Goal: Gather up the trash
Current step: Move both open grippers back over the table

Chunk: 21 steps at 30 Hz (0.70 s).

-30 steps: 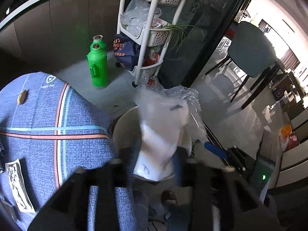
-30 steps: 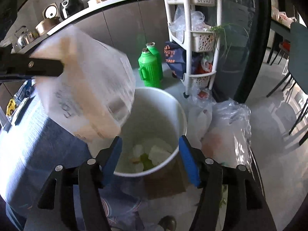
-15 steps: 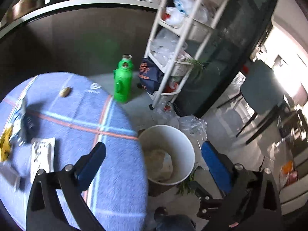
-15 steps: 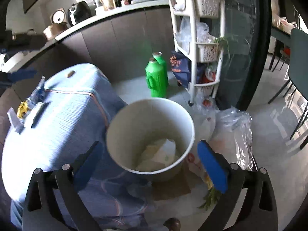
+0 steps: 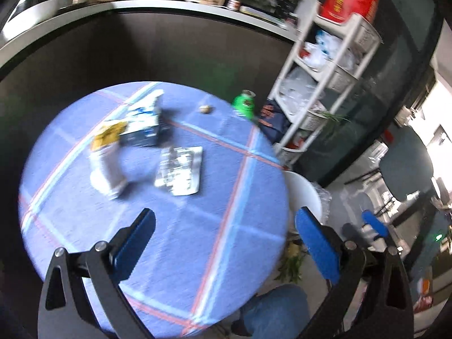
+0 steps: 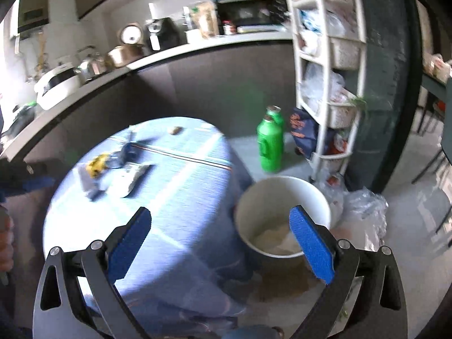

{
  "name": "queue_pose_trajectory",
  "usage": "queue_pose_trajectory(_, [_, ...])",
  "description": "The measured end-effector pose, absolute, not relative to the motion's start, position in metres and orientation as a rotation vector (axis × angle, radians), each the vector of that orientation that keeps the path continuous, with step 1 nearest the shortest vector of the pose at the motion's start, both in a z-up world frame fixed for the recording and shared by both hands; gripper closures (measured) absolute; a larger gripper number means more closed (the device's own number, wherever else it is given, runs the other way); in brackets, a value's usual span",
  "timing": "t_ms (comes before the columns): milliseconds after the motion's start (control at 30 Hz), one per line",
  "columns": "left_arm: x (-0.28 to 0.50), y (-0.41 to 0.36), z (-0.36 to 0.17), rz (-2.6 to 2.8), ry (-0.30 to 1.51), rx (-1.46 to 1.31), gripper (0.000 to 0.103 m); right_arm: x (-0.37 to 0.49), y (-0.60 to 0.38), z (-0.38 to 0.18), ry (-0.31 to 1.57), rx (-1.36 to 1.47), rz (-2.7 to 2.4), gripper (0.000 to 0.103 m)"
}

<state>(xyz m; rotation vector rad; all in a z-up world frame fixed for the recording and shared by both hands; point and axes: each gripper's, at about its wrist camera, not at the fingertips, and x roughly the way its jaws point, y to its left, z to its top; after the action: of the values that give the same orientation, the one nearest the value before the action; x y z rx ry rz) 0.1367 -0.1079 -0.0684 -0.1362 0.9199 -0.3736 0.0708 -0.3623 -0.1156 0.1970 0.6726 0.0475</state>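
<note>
Above the round table (image 5: 175, 254), left wrist view: the left gripper (image 5: 226, 226) is spread and empty; a silvery wrapper (image 5: 180, 169) lies ahead, best approached low and square. Right wrist view: the right gripper (image 6: 220, 231) is spread, empty; the white bin (image 6: 282, 217) stands beside the table, holding trash.

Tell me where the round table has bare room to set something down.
The near half of the table, between the left gripper and the silver wrapper, is bare. The far left is crowded: the blue box and the white packet.
</note>
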Motion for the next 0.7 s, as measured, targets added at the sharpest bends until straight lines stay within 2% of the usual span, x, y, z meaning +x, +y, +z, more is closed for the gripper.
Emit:
queue_pose_trajectory(467, [0.138,0.021,-0.100,-0.181,0.923,-0.278,0.004,0.107,-0.245,-0.107,0.761,0.118,0.257,0.009])
queue_pose_trajectory(533, [0.142,0.031,-0.105,-0.170,0.923,-0.292,0.005,0.117,-0.232,-0.109,0.773,0.108,0.267,0.009])
queue_pose_trajectory(700, [0.155,0.043,-0.116,-0.185,0.937,-0.290,0.015,0.152,-0.206,-0.124,0.825,0.120,0.247,0.009])
